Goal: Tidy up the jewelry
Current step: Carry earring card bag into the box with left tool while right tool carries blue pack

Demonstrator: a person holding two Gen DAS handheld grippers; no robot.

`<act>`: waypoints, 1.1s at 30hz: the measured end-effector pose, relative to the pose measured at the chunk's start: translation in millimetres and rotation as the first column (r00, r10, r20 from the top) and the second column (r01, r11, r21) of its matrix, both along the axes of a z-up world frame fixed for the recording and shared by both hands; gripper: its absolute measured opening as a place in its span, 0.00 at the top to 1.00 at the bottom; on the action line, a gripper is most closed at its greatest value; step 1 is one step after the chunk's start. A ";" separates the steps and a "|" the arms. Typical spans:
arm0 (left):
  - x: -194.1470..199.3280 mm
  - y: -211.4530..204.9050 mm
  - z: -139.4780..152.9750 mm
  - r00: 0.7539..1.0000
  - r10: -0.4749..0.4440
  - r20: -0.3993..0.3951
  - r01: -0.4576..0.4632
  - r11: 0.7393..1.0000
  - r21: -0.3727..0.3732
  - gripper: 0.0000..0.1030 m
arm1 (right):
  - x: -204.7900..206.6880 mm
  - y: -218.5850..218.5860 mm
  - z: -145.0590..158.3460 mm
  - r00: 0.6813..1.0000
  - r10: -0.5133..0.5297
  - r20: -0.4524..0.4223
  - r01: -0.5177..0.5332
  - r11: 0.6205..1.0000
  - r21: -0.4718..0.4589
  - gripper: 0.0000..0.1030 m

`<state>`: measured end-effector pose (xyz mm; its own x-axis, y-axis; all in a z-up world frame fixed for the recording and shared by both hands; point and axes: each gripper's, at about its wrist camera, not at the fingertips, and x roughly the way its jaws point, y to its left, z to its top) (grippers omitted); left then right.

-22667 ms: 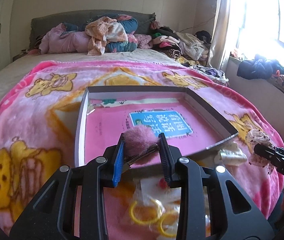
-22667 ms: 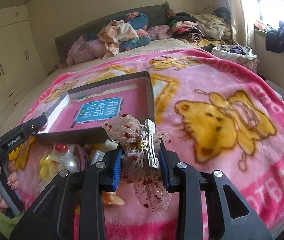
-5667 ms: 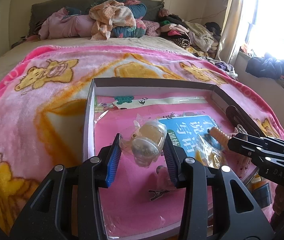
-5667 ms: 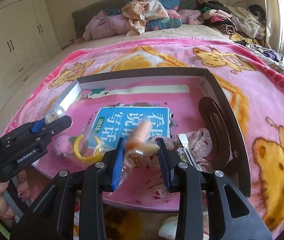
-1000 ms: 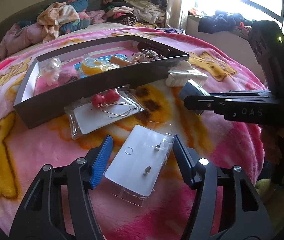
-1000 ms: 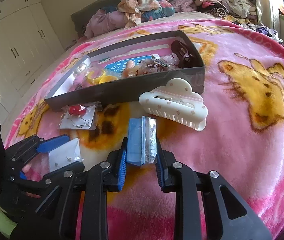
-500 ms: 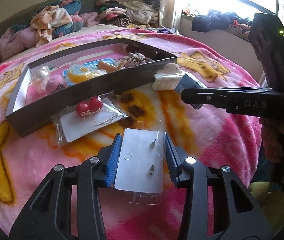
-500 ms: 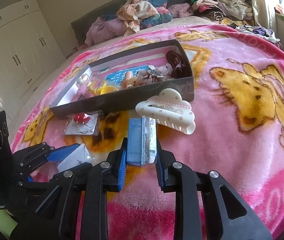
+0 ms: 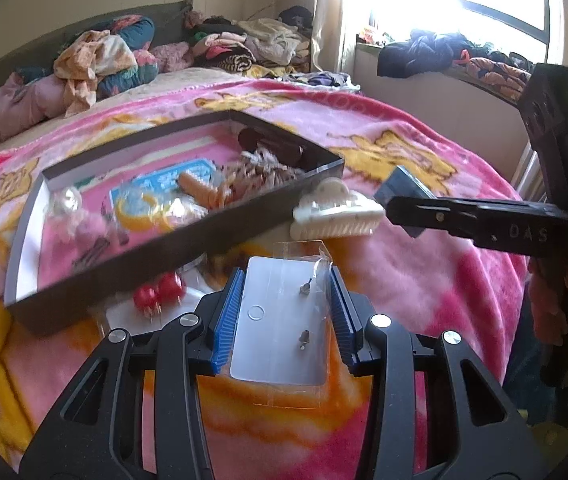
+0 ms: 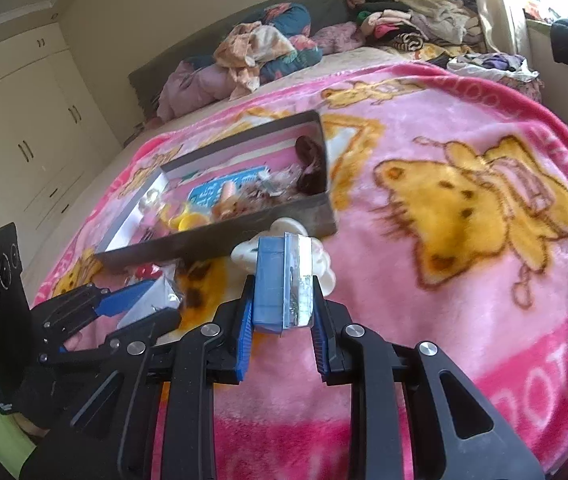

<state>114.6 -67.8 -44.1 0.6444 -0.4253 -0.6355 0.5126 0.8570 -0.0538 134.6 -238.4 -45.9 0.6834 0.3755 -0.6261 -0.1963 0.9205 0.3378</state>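
Spread across the bed, a pink blanket point(image 10: 423, 248) printed with yellow bears. Heaped along the bed's far edge, crumpled clothes point(image 9: 100, 60); more of them on the window sill point(image 9: 455, 52) off the bed's right side. White wardrobe doors point(image 10: 24, 128) beyond the bed's left side.

Near the blanket's middle, a shallow dark tray point(image 9: 188, 240) with a pink lining. Inside: a blue card point(image 9: 156, 184), yellow rings point(image 9: 140, 212) in clear wrap, a pink pompom point(image 9: 88, 226) toward the left end, an orange comb clip point(image 9: 200, 192), a brown hair claw point(image 10: 309, 164) in the far right corner, a sheer bow beside it, blurred.

Just outside the tray's near wall, at its right corner, a white hair claw point(image 9: 331, 216) lying on the blanket. Also outside that wall, further left, red ball earrings point(image 9: 158, 290) on a white card.

Clamped in the left gripper point(image 9: 284, 320), lifted clear of the blanket near its front edge: an earring card point(image 9: 280, 328) in a clear sleeve, two small studs on it, blue pads pressing both long edges.

Pinched narrow in the right gripper point(image 10: 282, 304), a small blue case point(image 10: 280, 284) with a clear lid, held on edge above the blanket, in front of the white claw.
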 end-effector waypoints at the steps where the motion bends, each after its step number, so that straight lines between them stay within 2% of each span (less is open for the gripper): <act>1: 3.3 -0.8 2.3 1.000 0.000 0.006 0.000 1.000 -0.004 0.68 | 0.4 -1.7 1.7 1.000 -0.005 0.006 0.005 1.000 -0.002 0.77; 22: 60.9 12.4 31.3 0.993 0.097 0.069 -0.092 0.993 -0.070 0.68 | 31.2 -6.7 28.6 0.996 -0.030 0.079 0.032 0.999 -0.035 0.77; 33: 96.6 30.2 29.3 0.980 0.189 0.061 -0.184 0.980 -0.078 0.68 | 65.0 7.8 41.7 0.996 -0.007 0.094 0.013 0.998 -0.060 0.77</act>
